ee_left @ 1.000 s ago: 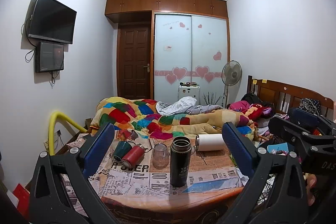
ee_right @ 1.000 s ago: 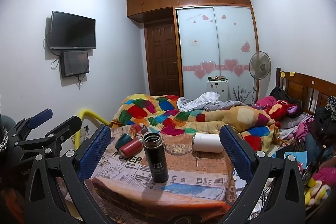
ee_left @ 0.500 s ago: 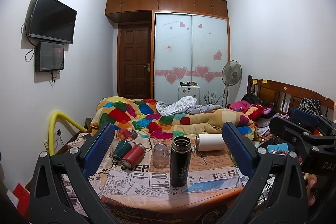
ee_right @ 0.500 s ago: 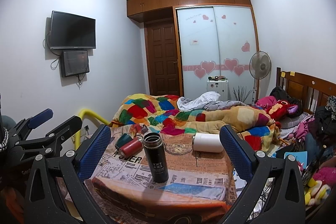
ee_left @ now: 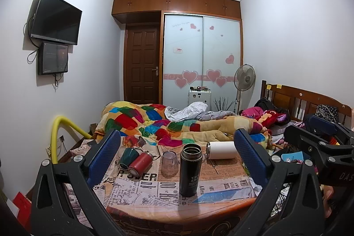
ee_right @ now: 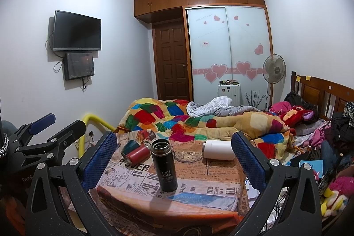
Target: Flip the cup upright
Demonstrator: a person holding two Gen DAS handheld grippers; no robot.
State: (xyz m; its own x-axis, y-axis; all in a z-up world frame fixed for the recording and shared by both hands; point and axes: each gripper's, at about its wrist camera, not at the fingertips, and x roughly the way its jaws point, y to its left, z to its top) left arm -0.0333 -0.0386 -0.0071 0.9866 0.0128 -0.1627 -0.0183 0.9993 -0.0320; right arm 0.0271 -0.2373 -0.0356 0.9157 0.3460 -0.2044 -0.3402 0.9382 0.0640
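A small table [ee_left: 154,206] covered in newsprint holds several cups. A black flask [ee_left: 190,169] stands upright and open near the front; it also shows in the right wrist view [ee_right: 164,164]. A clear glass cup [ee_left: 169,163] stands upside down behind it. A red cup [ee_left: 139,164], a dark green cup [ee_left: 127,157] and a white cup [ee_left: 221,150] lie on their sides. My left gripper [ee_left: 177,160] is open and empty, held back from the table's near edge. My right gripper [ee_right: 174,160] is open and empty, likewise short of the table.
A glass ashtray [ee_right: 188,156] sits mid-table in the right wrist view. A bed with a patchwork quilt [ee_left: 177,123] lies behind the table. A yellow rail [ee_left: 66,125] stands at the left. Clutter and soft toys [ee_right: 331,183] lie at the right.
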